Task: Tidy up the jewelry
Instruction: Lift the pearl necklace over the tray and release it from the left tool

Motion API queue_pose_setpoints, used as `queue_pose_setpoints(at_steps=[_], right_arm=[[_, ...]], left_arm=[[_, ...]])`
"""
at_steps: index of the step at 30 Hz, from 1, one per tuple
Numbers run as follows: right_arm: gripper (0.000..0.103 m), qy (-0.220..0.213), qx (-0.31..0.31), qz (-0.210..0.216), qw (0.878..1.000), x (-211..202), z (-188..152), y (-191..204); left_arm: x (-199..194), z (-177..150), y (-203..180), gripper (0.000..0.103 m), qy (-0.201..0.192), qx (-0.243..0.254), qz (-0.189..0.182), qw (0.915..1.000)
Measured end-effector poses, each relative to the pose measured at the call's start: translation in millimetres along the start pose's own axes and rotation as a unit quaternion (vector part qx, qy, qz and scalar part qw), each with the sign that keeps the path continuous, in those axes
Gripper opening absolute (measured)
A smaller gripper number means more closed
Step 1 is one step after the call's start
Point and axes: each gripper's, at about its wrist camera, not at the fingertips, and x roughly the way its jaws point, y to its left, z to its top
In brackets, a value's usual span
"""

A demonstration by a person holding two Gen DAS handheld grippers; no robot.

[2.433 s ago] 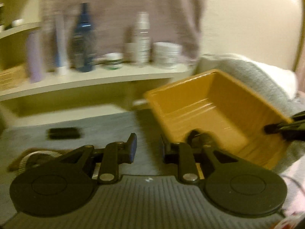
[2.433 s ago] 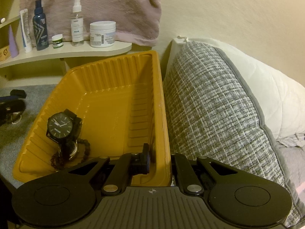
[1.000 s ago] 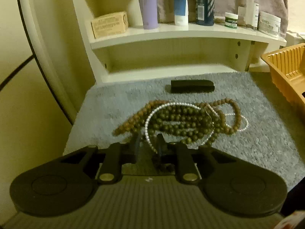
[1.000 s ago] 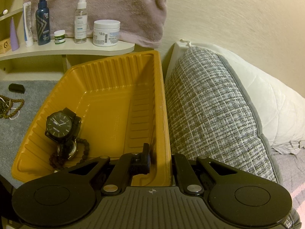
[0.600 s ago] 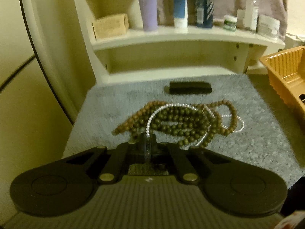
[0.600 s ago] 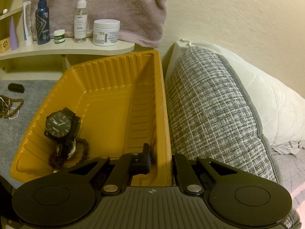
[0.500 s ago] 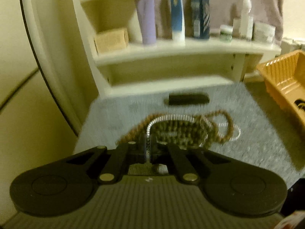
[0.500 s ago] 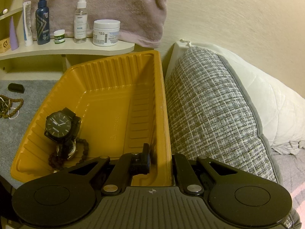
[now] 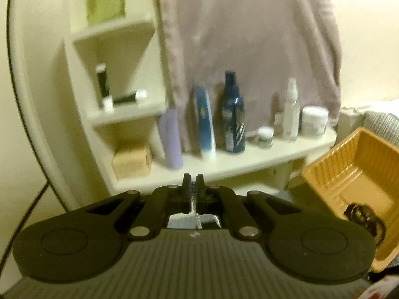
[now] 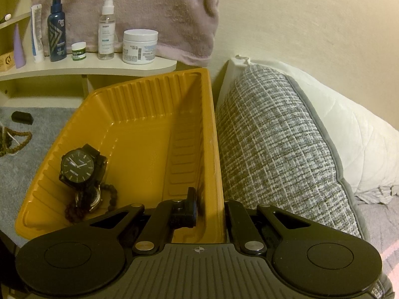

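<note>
room: bedside corner. Grey blanket is the work surface, cream shelf behind it with bottles and jars, towel hung above, tweed pillow to the right of the tray.
tray: orange tray, the drop-off bin. It sits tipped, right wall against the pillow.
right gripper: right gripper pinches the tray's right wall, one finger inside, one outside. You're holding it so the bin stays put and its mouth faces the blanket side.
already in tray: black watch in the low left corner, dark bead bracelet and what looks like a second watch under it. The tilt pools everything there.
left gripper: left gripper has its jaws pressed together on a thin strand of pearl necklace. A short run of beads hangs under the fingers; the rest is hidden by the gripper body.
left pose: aimed at the shelf, tray off to its right. View is blurred.
still on blanket: brown bead strands at the left edge, small black case beyond them.
step, my read: carry to the tray.
risk: thin pinch on a loose strand. It may swing, or snag the brown beads.
</note>
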Motion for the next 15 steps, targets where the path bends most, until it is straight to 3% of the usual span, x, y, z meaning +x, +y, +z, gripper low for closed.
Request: queue_pose_setpoints(at_steps=[15], right_arm=[[0.004, -0.011, 0.003, 0.007, 1.000, -1.1, 4.1, 0.0]], left_arm=[[-15.9, 63.3, -26.2, 0.002, -0.061, 0.038, -0.060, 0.9956]])
